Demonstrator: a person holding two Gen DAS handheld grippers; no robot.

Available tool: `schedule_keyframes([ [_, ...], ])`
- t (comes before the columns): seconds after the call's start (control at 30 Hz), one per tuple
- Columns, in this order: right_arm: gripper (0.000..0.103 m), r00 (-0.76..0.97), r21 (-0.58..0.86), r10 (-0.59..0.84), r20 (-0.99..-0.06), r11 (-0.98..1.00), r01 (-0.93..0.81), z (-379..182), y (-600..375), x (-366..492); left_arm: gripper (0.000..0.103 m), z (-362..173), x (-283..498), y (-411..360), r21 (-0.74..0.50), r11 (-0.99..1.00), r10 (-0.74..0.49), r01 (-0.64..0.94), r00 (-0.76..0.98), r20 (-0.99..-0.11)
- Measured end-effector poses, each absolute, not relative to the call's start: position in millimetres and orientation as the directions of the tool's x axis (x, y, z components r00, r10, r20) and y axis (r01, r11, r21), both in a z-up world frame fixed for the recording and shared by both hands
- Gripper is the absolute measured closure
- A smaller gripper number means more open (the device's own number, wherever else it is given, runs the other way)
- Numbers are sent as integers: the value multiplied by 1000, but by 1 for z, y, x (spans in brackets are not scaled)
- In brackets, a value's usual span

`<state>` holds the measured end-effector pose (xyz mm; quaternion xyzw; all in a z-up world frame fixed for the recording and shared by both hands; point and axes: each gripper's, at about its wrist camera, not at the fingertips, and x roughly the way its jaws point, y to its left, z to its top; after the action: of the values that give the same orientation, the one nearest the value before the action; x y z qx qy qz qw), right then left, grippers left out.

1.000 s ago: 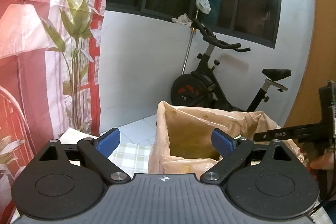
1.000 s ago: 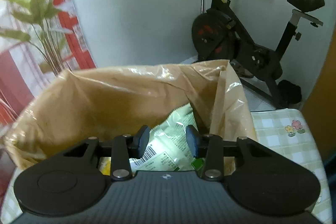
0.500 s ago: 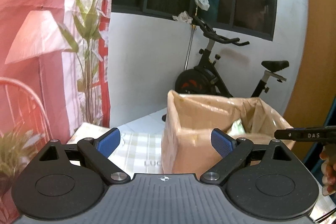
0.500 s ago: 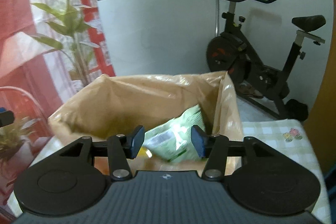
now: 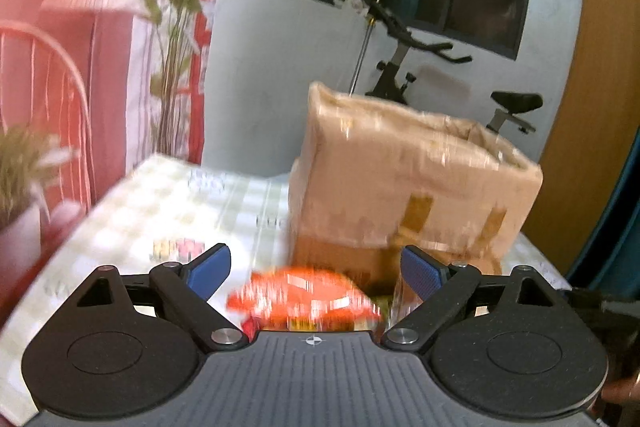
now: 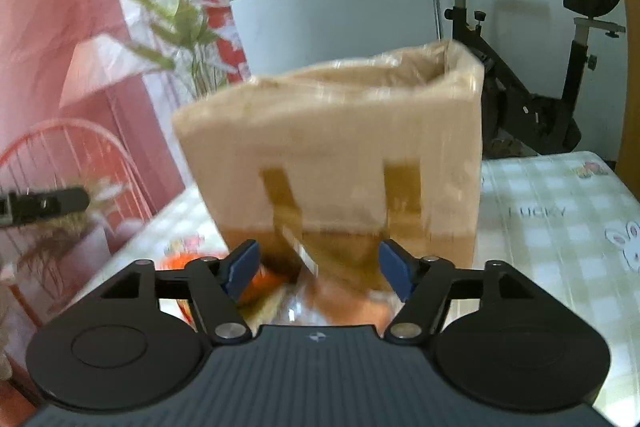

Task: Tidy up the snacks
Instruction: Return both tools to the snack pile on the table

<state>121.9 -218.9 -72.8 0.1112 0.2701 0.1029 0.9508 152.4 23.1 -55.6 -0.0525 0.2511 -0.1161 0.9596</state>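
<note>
A tall cardboard box [image 5: 416,183] lined with a tan plastic bag stands on the checked tablecloth [image 5: 168,211]; its inside is hidden from here. A blurred orange-red snack packet [image 5: 300,297] lies on the cloth in front of the box, low between the blue pads of my left gripper [image 5: 316,267], which is open and holds nothing. In the right wrist view the box [image 6: 340,155] fills the middle. My right gripper [image 6: 318,265] is opening, empty, with an orange packet [image 6: 256,287] and a clear-wrapped snack [image 6: 344,303] lying below its fingers.
An exercise bike [image 6: 520,99] stands on the floor behind the table. A potted plant [image 5: 20,179] and a red wire chair [image 5: 44,87] are at the left table edge. The left gripper's finger [image 6: 44,205] shows at the left of the right wrist view.
Both grippers pulled back and down from the box opening to its front side. The right gripper's jaws widened, and the green packet it hung over stayed in the box. Snacks on the table came into view.
</note>
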Motion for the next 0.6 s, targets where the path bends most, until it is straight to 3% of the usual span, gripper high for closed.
schedule_keyframes([
  [0.2, 30, 800, 172, 274, -534, 961, -215, -105, -200, 95, 14, -85, 138, 19, -164, 975, -215, 150, 829, -516],
  [0.37, 22, 785, 84, 300, -542, 949, -304, -117, -186, 80, 15, -95, 127, 14, -108, 983, -181, 146, 835, -520],
  [0.6, 7, 800, -49, 314, -511, 919, -392, -127, -173, 64, 15, -104, 120, 16, -119, 983, -182, 140, 822, -540],
])
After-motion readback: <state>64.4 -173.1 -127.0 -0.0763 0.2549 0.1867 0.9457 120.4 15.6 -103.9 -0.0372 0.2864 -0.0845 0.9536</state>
